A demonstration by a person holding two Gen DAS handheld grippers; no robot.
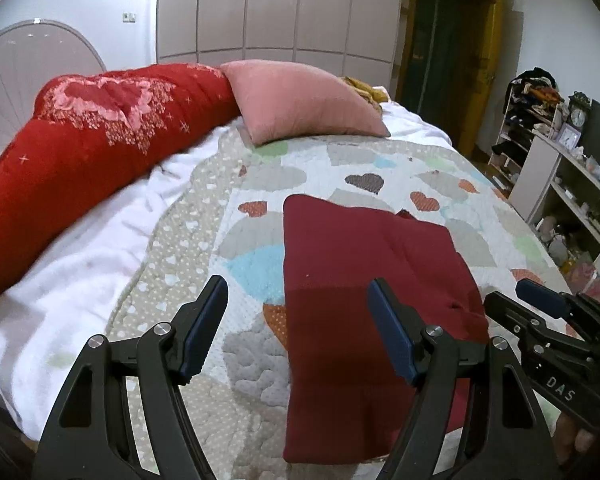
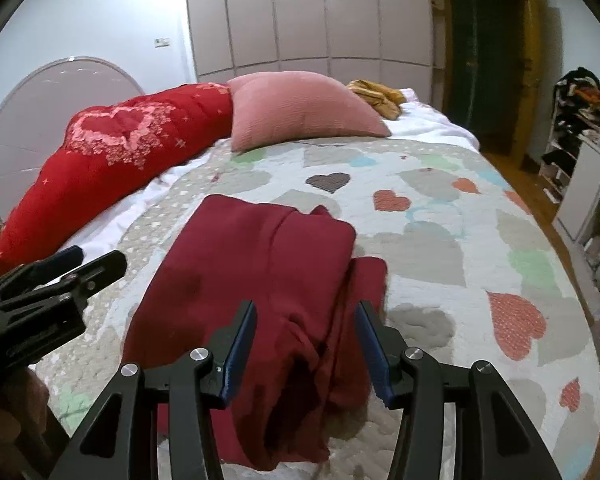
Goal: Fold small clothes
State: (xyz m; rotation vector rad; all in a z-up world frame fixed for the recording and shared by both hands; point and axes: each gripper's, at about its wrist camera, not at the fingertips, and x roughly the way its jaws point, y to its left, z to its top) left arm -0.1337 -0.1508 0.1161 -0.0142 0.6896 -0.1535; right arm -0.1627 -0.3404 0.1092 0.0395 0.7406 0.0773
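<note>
A dark red garment (image 1: 364, 264) lies folded into a long strip on the heart-patterned quilt (image 1: 340, 168). In the right wrist view the garment (image 2: 260, 280) shows layered folds, with a lower layer sticking out on its right. My left gripper (image 1: 298, 300) is open and empty, hovering above the garment's left edge near the bed's front. My right gripper (image 2: 306, 320) is open and empty, above the garment's right folds. Each gripper shows in the other's view: the right one (image 1: 548, 316) at the far right, the left one (image 2: 60, 276) at the far left.
A pink cushion (image 1: 304, 104) and a red quilted duvet (image 1: 92, 136) lie at the back of the bed. A yellow cloth (image 2: 376, 96) lies behind the cushion. White shelves (image 1: 572, 184) stand to the right of the bed. A wardrobe (image 2: 308, 16) stands behind.
</note>
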